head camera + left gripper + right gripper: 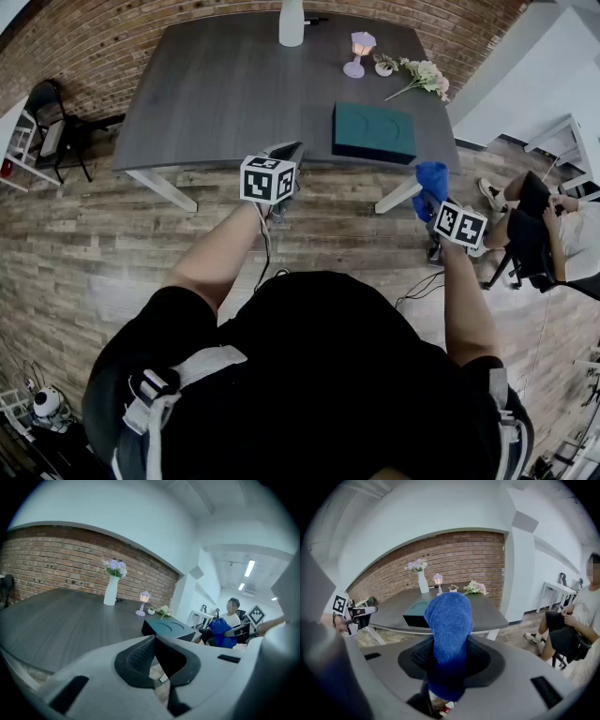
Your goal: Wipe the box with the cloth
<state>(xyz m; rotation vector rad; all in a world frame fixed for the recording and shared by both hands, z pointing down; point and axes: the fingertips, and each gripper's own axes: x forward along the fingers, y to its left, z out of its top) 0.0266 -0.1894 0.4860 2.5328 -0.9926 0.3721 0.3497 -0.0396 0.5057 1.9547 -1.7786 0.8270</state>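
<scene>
Dark green flat box (373, 131) is seen lying on the desk (234, 84), at the right part, close to the near edge. Nothing is touching it.

Right tool (450, 654) is pinched on a blue cloth (449, 620). The cloth is gripped low down, and most of it is bunched up and standing out beyond the jaws. This tool is held off the desk's near right corner, over the wood floor, near the box but apart from it.

Left tool (154, 639) is pressed together with nothing between the jaws. It is held off the near edge, left of the box.

Wiping is judged not yet begun.

Handling, judged:
- The cloth is soft, light and limp. The free bunch is to be pressed flat on the lid, and the pinch is best kept low so it is not dropped.
- The box looks stiff and probably light. It may be slid along the smooth desk under wiping pressure, so bracing at its left side wall with the empty tool is suggested.

Vase (292, 21), small lamp (359, 47) and flowers (422, 75) are noted at the far side. A seated person (544, 220) is noted far right.
</scene>
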